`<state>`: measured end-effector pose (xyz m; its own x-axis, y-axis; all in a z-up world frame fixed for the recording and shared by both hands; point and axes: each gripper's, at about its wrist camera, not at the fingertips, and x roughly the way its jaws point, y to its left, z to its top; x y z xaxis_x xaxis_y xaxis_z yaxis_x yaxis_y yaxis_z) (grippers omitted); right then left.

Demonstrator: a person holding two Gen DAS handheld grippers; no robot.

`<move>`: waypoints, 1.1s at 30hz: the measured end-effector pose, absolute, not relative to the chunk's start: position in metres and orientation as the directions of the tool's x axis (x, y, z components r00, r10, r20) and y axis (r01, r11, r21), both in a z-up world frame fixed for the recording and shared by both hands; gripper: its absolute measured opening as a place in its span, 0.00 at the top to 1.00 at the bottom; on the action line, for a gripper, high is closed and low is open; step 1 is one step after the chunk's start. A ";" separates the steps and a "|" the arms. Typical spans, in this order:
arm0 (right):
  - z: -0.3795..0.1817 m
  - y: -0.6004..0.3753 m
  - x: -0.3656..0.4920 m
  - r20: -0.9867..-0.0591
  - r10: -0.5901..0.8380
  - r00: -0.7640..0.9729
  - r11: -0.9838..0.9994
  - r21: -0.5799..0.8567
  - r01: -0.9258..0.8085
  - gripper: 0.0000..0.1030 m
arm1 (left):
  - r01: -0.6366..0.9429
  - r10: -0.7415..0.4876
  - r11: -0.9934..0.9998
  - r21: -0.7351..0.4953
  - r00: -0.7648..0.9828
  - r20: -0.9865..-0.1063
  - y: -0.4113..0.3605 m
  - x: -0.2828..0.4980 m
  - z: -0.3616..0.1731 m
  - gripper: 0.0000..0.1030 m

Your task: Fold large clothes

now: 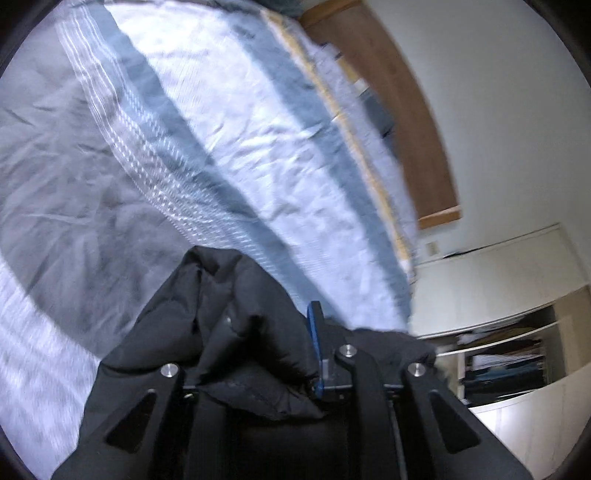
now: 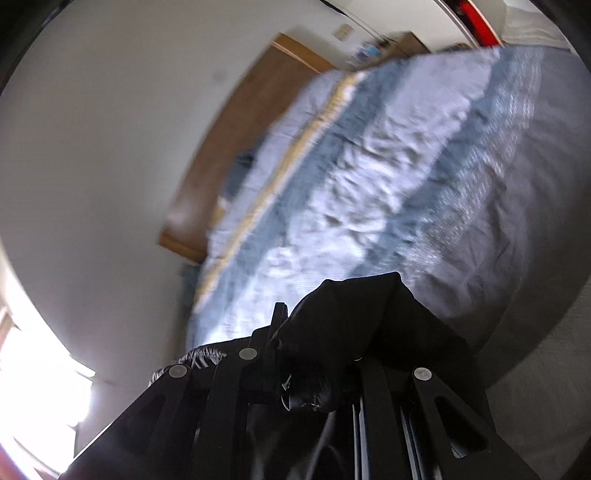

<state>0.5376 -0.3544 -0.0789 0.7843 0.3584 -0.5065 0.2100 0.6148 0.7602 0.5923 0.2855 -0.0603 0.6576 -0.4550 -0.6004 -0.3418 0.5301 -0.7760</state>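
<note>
— Left gripper (image 1: 291, 354) pinches a bunch of the black jacket (image 1: 207, 325); why so high?

— Likely to let it hang straight before laying it down. Right gripper (image 2: 314, 347) is clamped on another bunch of it, both above the bed (image 1: 229, 122).

— Anything in the way?

— Only the rumpled striped cover; headboard (image 2: 236, 122) and shelves (image 1: 509, 362) sit past the bed's far edge.

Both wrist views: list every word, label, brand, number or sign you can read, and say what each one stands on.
None can be read.
black garment, held in the left gripper and the right gripper: no label or print shows.
striped bedspread: woven pattern only, no words.
stacked items on the open shelves: too small and blurred to read.
wall plate: blurred, no marking legible.
</note>
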 end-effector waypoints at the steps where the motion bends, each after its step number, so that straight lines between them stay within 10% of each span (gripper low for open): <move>1: -0.089 -0.353 0.545 -0.530 0.351 0.772 0.620 0.749 0.232 0.87 | -0.354 -0.460 0.532 -0.769 0.641 -0.614 0.284 0.603 -0.074 0.84; 12: -0.134 -0.357 0.582 -0.579 0.397 0.712 0.585 0.757 0.290 0.71 | -0.369 -0.518 0.526 -0.766 0.576 -0.633 0.272 0.648 -0.116 0.74; 16: -0.121 -0.361 0.572 -0.563 0.419 0.713 0.573 0.773 0.274 0.09 | -0.372 -0.553 0.440 -0.817 0.605 -0.573 0.285 0.636 -0.096 0.53; 23: -0.070 -0.368 0.543 -0.558 0.378 0.739 0.630 0.740 0.236 0.08 | -0.294 -0.529 0.372 -0.880 0.712 -0.462 0.315 0.603 -0.029 0.38; 33: 0.002 -0.273 0.524 -0.601 0.378 0.704 0.827 0.561 0.035 0.13 | -0.172 -0.425 0.739 -0.652 0.632 -0.648 0.225 0.584 0.042 0.38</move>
